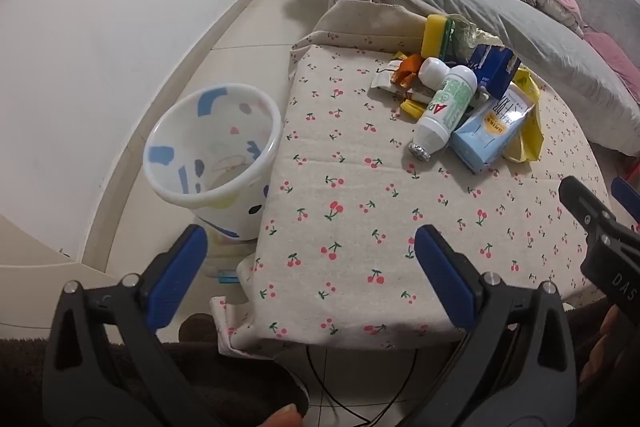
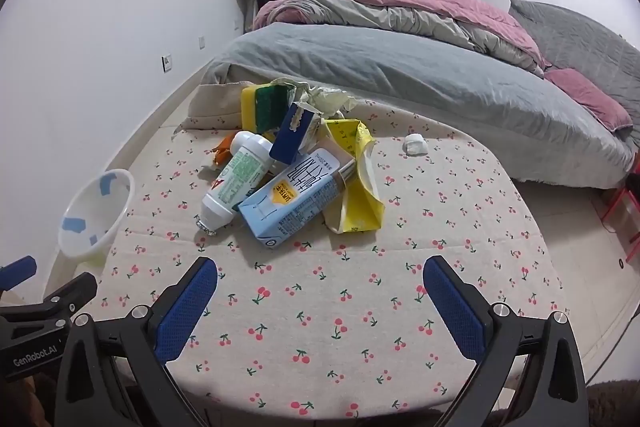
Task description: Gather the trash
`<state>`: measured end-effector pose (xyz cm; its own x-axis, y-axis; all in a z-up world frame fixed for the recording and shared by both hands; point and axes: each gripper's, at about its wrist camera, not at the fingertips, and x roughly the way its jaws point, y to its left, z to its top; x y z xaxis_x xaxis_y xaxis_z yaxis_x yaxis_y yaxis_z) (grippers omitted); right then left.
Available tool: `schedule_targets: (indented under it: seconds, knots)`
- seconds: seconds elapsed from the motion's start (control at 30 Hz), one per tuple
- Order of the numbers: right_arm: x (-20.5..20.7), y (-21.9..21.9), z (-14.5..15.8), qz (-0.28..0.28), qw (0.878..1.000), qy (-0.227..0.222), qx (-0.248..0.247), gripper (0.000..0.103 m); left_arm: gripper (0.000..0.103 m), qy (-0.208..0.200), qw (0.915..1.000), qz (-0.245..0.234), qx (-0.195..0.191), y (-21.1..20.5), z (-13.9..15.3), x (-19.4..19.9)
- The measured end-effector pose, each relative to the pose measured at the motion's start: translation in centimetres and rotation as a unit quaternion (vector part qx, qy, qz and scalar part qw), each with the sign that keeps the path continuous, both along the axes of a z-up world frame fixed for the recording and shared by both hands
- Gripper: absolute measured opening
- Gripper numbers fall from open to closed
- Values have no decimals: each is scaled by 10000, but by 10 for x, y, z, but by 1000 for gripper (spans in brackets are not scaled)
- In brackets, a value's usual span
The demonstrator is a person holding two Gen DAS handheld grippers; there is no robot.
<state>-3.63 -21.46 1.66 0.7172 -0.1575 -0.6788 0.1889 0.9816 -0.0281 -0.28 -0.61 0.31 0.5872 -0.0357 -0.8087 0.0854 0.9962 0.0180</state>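
A heap of trash lies at the far side of the cherry-print table [image 1: 352, 211] [image 2: 360, 307]: a white bottle with a green label [image 1: 448, 107] [image 2: 236, 183], a light blue carton [image 1: 488, 131] [image 2: 296, 203], a dark blue carton [image 1: 494, 69] [image 2: 294, 135], a yellow bag [image 1: 528, 135] [image 2: 360, 195], a yellow-green sponge [image 1: 436, 35] [image 2: 264, 107] and orange wrappers [image 1: 408, 67]. A white patterned bin [image 1: 212, 163] [image 2: 96, 215] stands on the floor left of the table. My left gripper [image 1: 310, 239] and right gripper [image 2: 320, 267] hang open over the table's near part, empty.
A small white crumpled scrap [image 2: 414, 143] lies alone behind the heap. A bed with grey and pink bedding [image 2: 420, 67] runs behind the table. White wall [image 1: 100, 47] on the left, tiled floor [image 1: 248, 27] between wall and table. Cables hang under the table's near edge [image 1: 340, 387].
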Motion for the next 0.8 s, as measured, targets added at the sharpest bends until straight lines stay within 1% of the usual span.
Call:
schedule_targets:
  seconds: [0.2, 0.33, 0.53, 0.8]
  knots:
    - [0, 0, 1, 6, 10000, -18, -1, 103, 103, -56, 10000, -15, -45, 1, 0, 0]
    - [0, 1, 2, 6, 10000, -44, 55, 103, 103, -47, 9998, -21, -176, 3, 2, 1]
    - [-2, 1, 3, 26, 9999, -85, 72, 103, 103, -163, 9995, -30, -285, 2, 7, 0]
    - [-4, 1, 5, 57, 9999, -134, 87, 103, 103, -214, 9993, -9, -312, 5, 9, -1]
